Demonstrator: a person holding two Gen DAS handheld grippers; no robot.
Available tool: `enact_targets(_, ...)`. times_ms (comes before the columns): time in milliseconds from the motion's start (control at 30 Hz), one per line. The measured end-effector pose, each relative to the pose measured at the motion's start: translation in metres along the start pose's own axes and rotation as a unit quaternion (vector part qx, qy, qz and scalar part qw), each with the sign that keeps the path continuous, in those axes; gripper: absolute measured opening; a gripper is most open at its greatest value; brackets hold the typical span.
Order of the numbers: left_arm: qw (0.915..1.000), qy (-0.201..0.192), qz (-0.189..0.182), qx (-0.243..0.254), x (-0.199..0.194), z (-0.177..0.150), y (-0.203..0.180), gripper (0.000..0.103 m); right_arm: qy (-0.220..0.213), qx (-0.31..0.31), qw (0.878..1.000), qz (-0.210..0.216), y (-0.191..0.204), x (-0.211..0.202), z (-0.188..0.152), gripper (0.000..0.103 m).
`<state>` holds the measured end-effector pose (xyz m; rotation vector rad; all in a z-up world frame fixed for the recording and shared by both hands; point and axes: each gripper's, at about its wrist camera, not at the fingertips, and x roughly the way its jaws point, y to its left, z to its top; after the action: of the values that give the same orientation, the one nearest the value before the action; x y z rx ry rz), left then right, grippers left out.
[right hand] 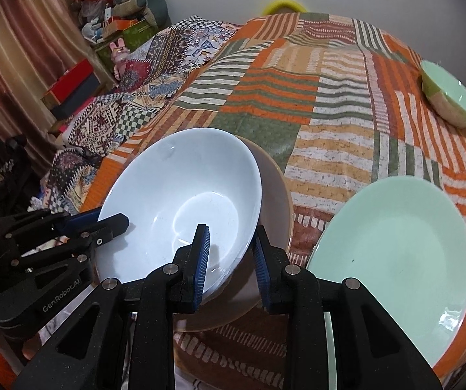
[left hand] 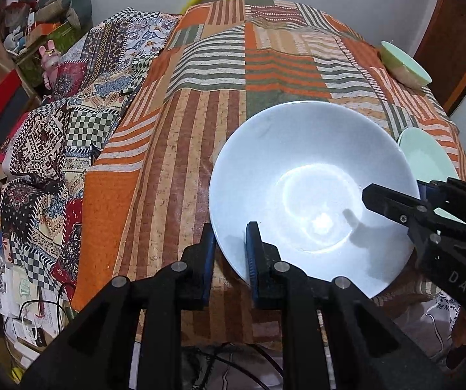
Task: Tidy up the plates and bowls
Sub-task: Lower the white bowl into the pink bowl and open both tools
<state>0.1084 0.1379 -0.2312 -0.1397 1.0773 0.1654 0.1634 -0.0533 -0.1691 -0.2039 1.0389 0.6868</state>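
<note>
2 tools point(left hand: 229, 240) point(right hand: 229, 253) straddle white bowl point(right hand: 181, 208) rim | bowl in tan bowl point(right hand: 275, 195) | unclamped

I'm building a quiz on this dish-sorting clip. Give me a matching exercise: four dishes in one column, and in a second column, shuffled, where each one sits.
Things:
1. white bowl
2. tan plate
3. mint green plate
4. small green bowl

Places:
A. at the far right of the striped cloth, apart from the other dishes
B. flat on the cloth, near right
C. under the white bowl
D. tilted, its rim between the fingers of both the left hand-held gripper and the right hand-held gripper

Pairs: 1-D, 2-C, 3-B, 4-A
</note>
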Motion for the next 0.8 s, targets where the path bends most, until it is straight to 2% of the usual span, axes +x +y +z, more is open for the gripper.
enact_targets(133,1.0000,0.006,0.002,-0.001,0.004,0.000,0.002,0.018,-0.003,-0.017,1.000,-0.023,0.002,0.000,0.002,0.028)
enact_targets(300,1.0000,0.009,0.000,0.000,0.004,0.001,0.001,0.018,0.005,0.016,1.000,0.008,-0.011,-0.003,0.004,0.028)
enact_targets(467,1.0000,-0.001,-0.001,0.003,-0.008,0.004,0.001,0.018,-0.001,0.016,1.000,0.011,-0.011,-0.012,0.004,0.029)
enact_targets(500,1.0000,-0.004,-0.002,0.002,-0.011,0.005,0.001,0.018,-0.007,0.015,1.000,0.012,-0.011,-0.016,0.004,0.033)
enact_targets(600,0.9998,-0.017,-0.011,0.000,-0.026,0.012,0.000,0.018,-0.041,0.011,0.999,-0.002,-0.015,-0.034,0.006,0.054)
enact_targets(800,0.9963,-0.077,-0.036,0.004,-0.072,0.034,-0.018,0.026,-0.081,0.022,0.996,-0.015,-0.047,-0.069,0.010,0.056)
